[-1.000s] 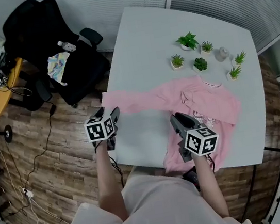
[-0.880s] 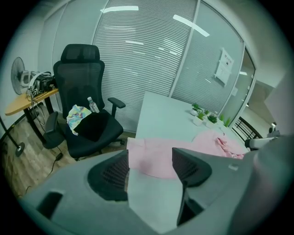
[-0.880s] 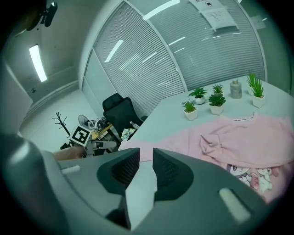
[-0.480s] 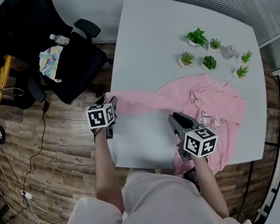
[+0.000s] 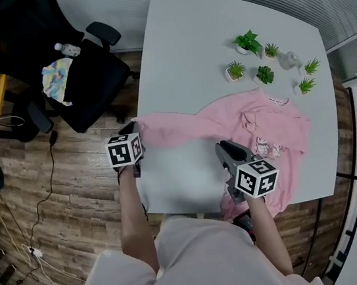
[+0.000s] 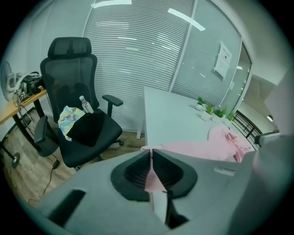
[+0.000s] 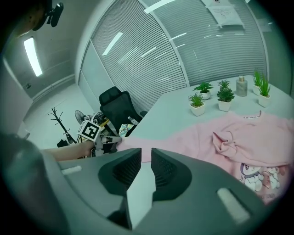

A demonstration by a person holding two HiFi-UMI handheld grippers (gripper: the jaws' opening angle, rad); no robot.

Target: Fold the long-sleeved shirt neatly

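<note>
Soft pink cloth shirt (image 5: 228,121) lies on smooth matt table (image 5: 203,42).

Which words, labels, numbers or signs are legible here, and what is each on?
None can be read.
On the wall, a sheet: print too small.
On the pink shirt, the neck label: too small.
On the same shirt, the cartoon print: no letters made out.
On the marker cubes: black-and-white squares, no letters.

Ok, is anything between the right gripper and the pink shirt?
Nothing visible does. The right gripper sits at the near side edge of the pink shirt; its jaws have just been closing, stand apart, and only bare table and shirt show between them. The potted plants stand beyond the collar, out of the way.
</note>
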